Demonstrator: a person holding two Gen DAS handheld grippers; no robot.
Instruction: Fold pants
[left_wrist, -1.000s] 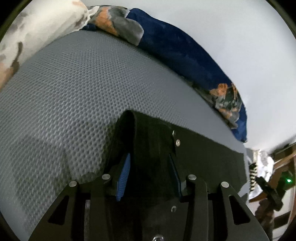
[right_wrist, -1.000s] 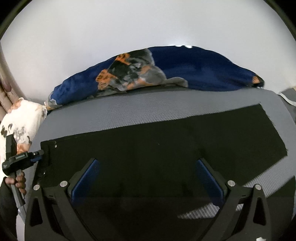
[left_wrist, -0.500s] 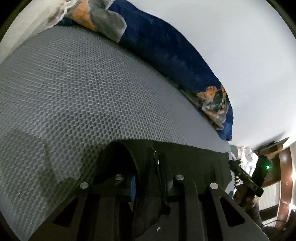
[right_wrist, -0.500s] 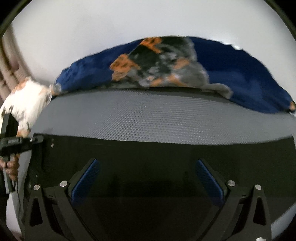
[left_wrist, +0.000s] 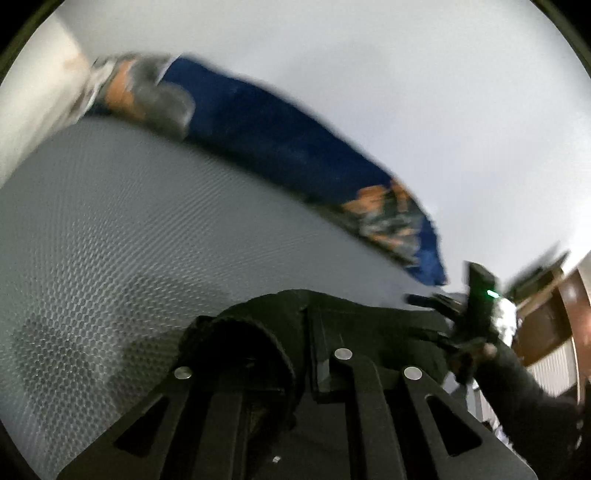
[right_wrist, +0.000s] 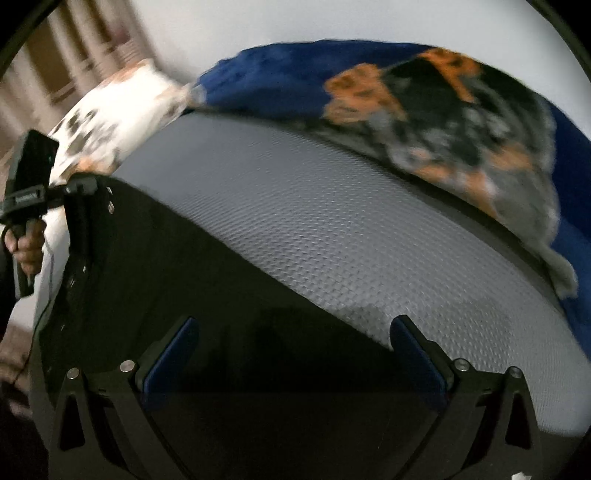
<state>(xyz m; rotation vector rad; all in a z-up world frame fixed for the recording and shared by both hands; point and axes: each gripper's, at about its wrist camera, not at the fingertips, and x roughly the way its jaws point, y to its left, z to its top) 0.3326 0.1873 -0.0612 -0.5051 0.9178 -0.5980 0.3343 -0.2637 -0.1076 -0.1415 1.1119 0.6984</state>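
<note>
One pair of black fabric pants (right_wrist: 184, 295) on grey honeycomb-textured mattress (right_wrist: 332, 240), near edge. Left gripper (left_wrist: 295, 369) clamped on waistband; right gripper (right_wrist: 291, 354) spread, empty. Risk: single-point lift bunching cloth, skewing fold.

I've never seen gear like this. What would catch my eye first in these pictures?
Probably the black pants spread dark over the grey honeycomb-textured mattress. The left claw is shut on their bunched edge, while the right claw hangs open above them. Behind lies a blue blanket with orange and grey patches, against the white wall.
</note>
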